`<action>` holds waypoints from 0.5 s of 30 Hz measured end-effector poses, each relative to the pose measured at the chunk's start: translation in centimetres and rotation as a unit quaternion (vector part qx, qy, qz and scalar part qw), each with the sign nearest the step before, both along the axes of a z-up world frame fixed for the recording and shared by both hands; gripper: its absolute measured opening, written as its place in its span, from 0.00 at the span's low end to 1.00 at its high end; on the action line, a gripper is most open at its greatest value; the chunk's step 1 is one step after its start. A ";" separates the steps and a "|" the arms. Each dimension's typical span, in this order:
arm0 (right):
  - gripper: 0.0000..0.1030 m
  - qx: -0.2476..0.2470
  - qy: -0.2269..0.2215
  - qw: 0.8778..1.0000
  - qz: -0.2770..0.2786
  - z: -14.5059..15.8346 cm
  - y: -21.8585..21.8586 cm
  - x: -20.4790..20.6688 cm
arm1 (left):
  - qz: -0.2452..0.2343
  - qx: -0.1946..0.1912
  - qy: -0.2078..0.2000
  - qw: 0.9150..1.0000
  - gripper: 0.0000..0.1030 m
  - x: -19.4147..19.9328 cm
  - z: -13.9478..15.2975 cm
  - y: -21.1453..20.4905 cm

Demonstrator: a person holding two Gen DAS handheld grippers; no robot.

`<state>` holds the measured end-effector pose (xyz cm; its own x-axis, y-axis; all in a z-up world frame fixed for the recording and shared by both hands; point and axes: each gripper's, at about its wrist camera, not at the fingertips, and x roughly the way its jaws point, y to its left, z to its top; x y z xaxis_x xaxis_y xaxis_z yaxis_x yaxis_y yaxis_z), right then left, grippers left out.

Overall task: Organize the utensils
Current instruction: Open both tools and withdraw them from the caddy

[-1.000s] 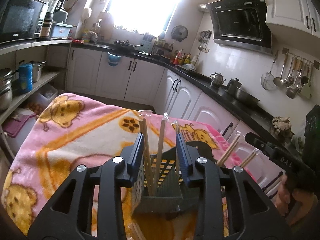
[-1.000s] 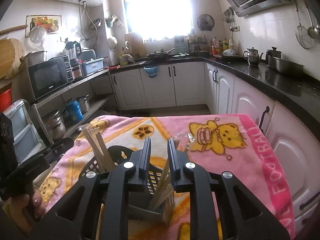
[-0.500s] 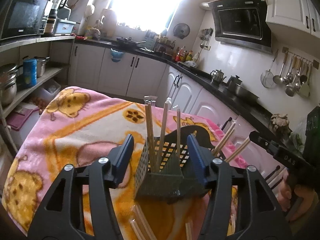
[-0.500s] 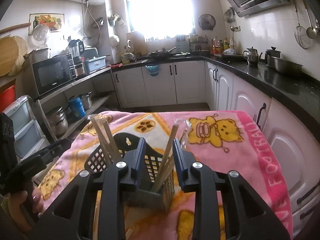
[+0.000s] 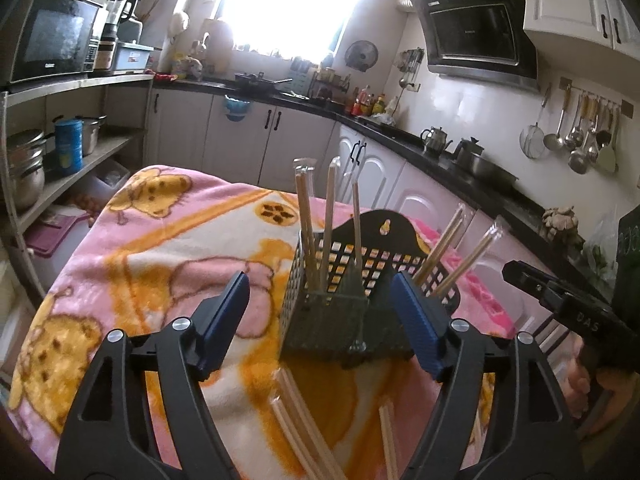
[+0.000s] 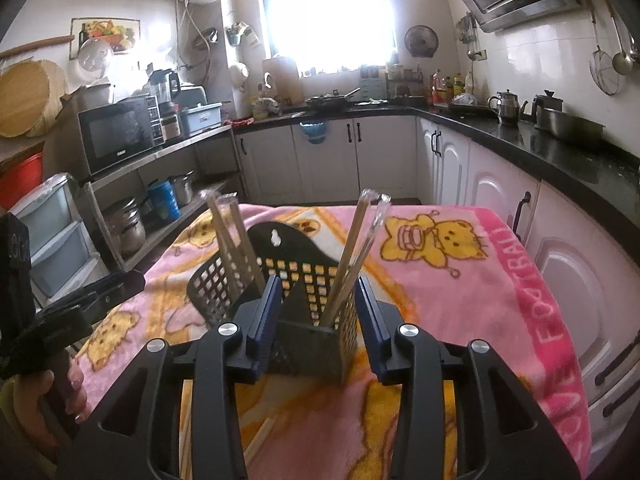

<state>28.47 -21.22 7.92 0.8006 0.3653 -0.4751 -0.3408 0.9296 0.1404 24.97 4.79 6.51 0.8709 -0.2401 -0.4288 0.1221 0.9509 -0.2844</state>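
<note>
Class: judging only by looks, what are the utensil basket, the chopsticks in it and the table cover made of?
Basket: probably matte dark moulded plastic, given its grid holes.
Chopsticks: pale wood or bamboo, in shiny clear wrappers.
Cover: fuzzy printed fleece blanket.

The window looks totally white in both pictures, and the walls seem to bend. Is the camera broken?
No. In the left wrist view the window is blown out by daylight, hazing the wall around it; in the right wrist view it glares the same way. The fisheye lenses curve cupboards and counters near the edges, and the corners go dark.
</note>
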 end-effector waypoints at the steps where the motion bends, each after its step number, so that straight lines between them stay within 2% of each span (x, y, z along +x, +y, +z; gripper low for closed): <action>1: 0.37 -0.001 0.002 1.000 0.002 -0.2 0.1 -0.3 | 0.001 0.002 0.001 1.000 0.67 -0.2 -0.1 0.0; 15: 0.38 -0.016 0.019 0.999 0.022 -2.0 1.1 -3.0 | 0.006 0.002 0.011 1.000 0.68 -3.1 -1.6 0.5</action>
